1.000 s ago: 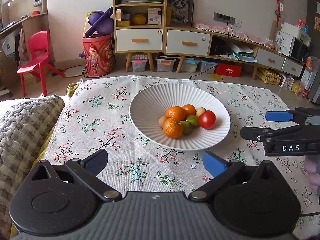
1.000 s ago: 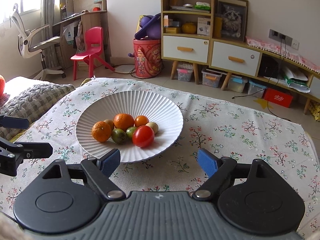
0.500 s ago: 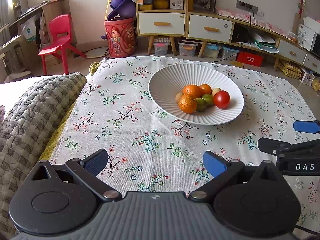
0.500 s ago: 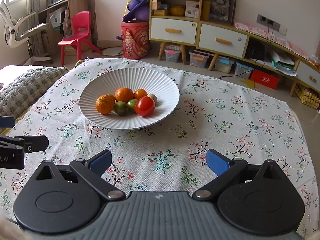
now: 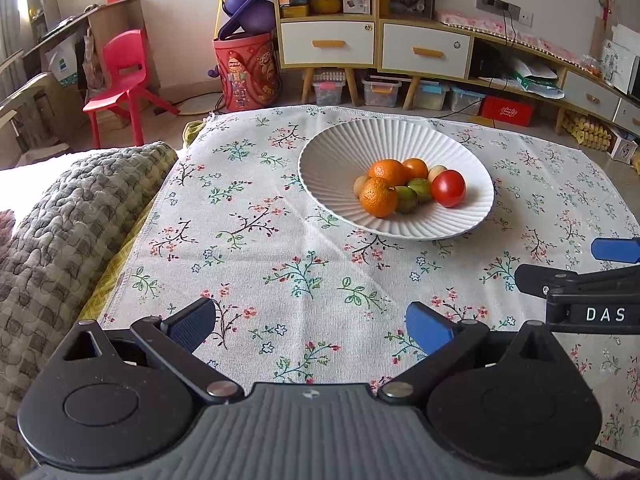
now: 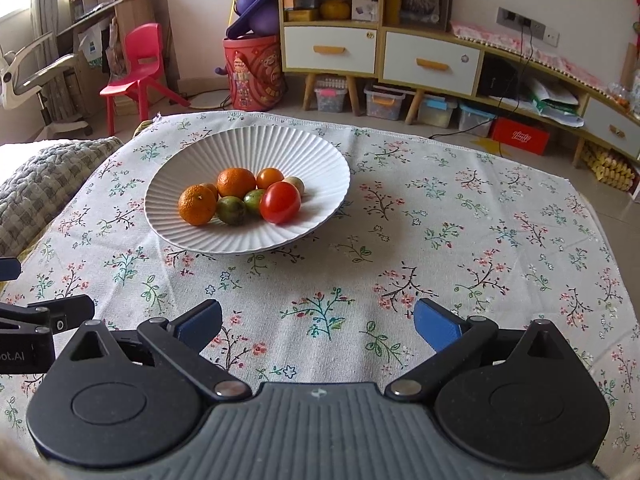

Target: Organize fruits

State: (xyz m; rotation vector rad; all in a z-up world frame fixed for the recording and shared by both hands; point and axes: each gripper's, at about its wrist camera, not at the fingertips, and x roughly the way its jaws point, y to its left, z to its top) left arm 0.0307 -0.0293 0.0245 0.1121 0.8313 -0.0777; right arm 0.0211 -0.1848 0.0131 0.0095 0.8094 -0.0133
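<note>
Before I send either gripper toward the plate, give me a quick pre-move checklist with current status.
1. Left gripper open and empty: ok.
2. Right gripper open and empty: ok.
3. All fruit inside the white plate, none loose on the tablecloth: ok.
4. Red tomato at the near side of the pile, reachable without crossing other fruit: ok.
5. Path from both grippers to the plate free of obstacles: ok.
6. Destination for sorted fruit in view: not ok, no second container visible.

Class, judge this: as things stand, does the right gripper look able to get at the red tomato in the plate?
Probably yes. The right gripper is open, the tomato sits on its side of the pile, and only bare tablecloth lies between.
</note>
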